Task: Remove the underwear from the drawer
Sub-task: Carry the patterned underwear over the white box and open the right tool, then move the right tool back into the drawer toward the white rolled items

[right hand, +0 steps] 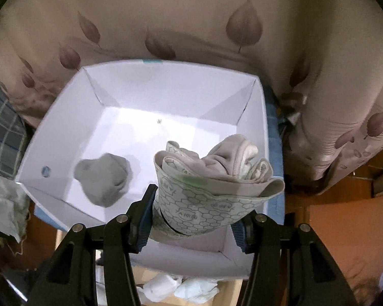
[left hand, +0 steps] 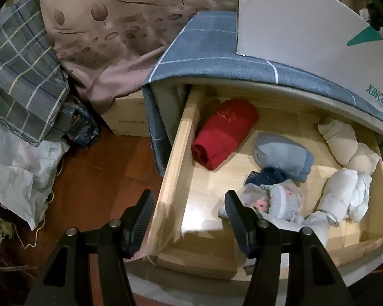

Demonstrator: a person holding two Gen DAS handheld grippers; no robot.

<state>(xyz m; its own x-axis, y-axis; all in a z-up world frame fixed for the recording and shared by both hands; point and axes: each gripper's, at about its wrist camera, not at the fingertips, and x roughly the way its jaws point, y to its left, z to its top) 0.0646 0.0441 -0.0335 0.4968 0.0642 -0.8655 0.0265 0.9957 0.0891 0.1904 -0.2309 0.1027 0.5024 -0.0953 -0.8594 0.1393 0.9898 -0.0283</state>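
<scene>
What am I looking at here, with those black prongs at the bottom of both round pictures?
Those prongs are two-finger grippers that a person holds, one per hand; each carries a wide-angle camera looking along its fingers. The left gripper is open above a wooden drawer with rolled clothes: a red roll, a light blue one, white ones. The right gripper is shut on beige rolled underwear above a white box that already contains a grey bundle.
</scene>
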